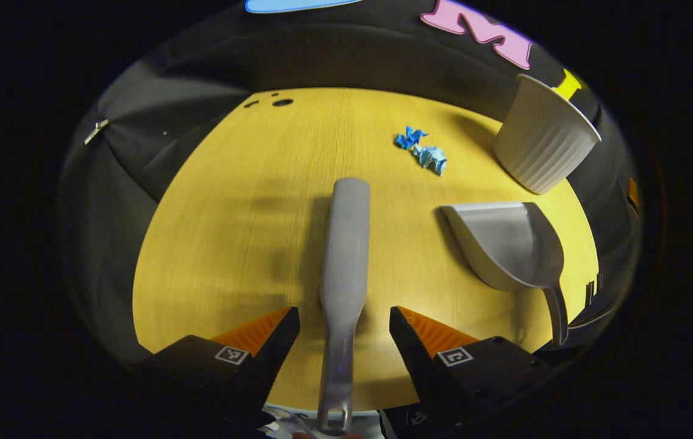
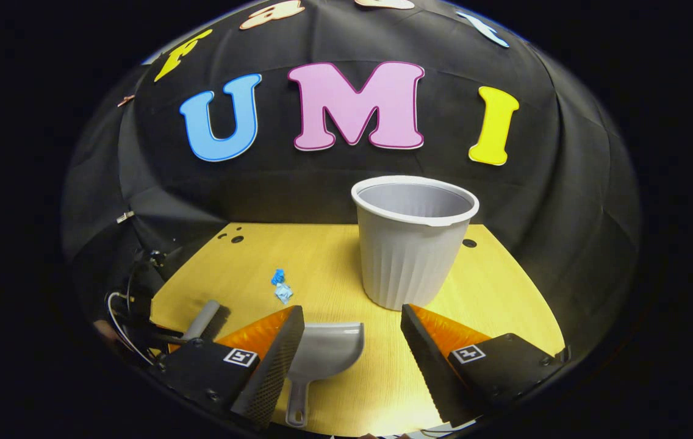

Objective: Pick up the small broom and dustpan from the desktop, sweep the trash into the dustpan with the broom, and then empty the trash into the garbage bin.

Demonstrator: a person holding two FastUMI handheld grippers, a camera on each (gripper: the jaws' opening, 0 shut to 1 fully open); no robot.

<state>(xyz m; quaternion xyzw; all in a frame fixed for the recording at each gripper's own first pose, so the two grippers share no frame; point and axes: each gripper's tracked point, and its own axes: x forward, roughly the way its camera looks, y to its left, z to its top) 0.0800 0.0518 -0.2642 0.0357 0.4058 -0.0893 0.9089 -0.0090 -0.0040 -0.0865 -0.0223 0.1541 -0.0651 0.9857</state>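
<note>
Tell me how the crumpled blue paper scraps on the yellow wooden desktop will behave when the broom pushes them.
The crumpled blue paper scraps look very light, so they will probably skid or flick ahead across the smooth yellow wooden desktop. They are two loose pieces, so they may separate. Crumpled edges should catch bristles rather than roll far.

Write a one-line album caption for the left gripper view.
Open left gripper straddling the grey broom on the wooden desktop.

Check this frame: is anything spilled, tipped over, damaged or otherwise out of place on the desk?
Nothing stands out. The bin stands upright, the broom and dustpan lie flat and apart, and the blue paper scraps sit together on the desk, as trash to sweep.
</note>
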